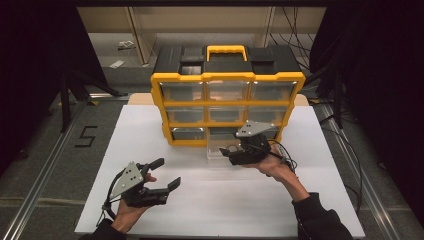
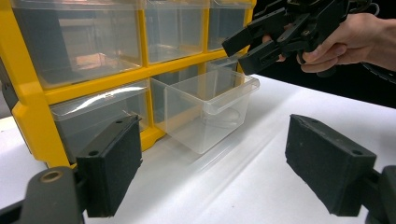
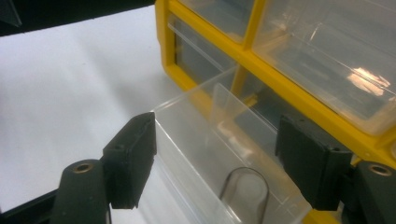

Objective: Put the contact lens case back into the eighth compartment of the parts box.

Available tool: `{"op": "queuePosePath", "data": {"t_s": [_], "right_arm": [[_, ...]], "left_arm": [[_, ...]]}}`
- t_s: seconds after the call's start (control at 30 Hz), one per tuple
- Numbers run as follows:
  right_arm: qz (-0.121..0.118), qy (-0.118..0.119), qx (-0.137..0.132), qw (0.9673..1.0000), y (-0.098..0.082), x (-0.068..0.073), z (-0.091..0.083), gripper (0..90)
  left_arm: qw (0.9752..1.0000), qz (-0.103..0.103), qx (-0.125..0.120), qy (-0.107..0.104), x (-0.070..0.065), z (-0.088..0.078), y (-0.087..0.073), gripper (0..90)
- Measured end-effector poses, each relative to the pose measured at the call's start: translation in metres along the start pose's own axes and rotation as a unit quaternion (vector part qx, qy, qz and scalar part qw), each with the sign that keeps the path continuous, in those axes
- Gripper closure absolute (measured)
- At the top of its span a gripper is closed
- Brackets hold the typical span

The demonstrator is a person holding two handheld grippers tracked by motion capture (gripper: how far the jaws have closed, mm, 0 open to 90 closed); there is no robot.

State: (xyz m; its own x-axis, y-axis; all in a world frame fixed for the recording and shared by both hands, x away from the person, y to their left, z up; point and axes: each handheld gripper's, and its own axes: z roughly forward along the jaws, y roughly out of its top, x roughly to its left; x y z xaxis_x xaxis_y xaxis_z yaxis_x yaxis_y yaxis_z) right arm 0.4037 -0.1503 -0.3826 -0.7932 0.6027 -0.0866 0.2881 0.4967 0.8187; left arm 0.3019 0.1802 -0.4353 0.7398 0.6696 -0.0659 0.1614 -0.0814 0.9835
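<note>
— White table nearest; left tool resting low on it, jaws spread wide, gripping nothing?

— Yes. Farther on, right tool poised at clear drawer, jaws apart on either side of its front, not pressing it.

— And the drawer?

— Pulled partway from middle bottom slot of yellow organizer, standing farthest back.

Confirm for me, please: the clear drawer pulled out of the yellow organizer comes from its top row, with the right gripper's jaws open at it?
Not quite: the clear drawer comes from the bottom row of the yellow organizer, as the high view shows. The right gripper is indeed open at it.
</note>
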Motion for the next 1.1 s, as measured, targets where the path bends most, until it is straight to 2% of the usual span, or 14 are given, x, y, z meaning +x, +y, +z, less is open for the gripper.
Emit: {"op": "queuePosePath", "data": {"t_s": [0.43,0.8,1.1], "right_arm": [[0.005,0.012,-0.013,0.9998,0.001,0.008,-0.001,29.4],[0.020,0.030,-0.020,0.9991,-0.001,0.013,-0.003,28.9],[0.020,0.033,-0.024,0.9990,-0.004,0.017,-0.004,28.9]], "left_arm": [[1.0000,0.000,0.000,0.000,0.000,0.000,0.000,18.3],[1.0000,0.000,0.000,0.000,0.000,0.000,0.000,18.3],[1.0000,0.000,-0.001,0.001,0.000,0.000,0.000,18.3]]}}
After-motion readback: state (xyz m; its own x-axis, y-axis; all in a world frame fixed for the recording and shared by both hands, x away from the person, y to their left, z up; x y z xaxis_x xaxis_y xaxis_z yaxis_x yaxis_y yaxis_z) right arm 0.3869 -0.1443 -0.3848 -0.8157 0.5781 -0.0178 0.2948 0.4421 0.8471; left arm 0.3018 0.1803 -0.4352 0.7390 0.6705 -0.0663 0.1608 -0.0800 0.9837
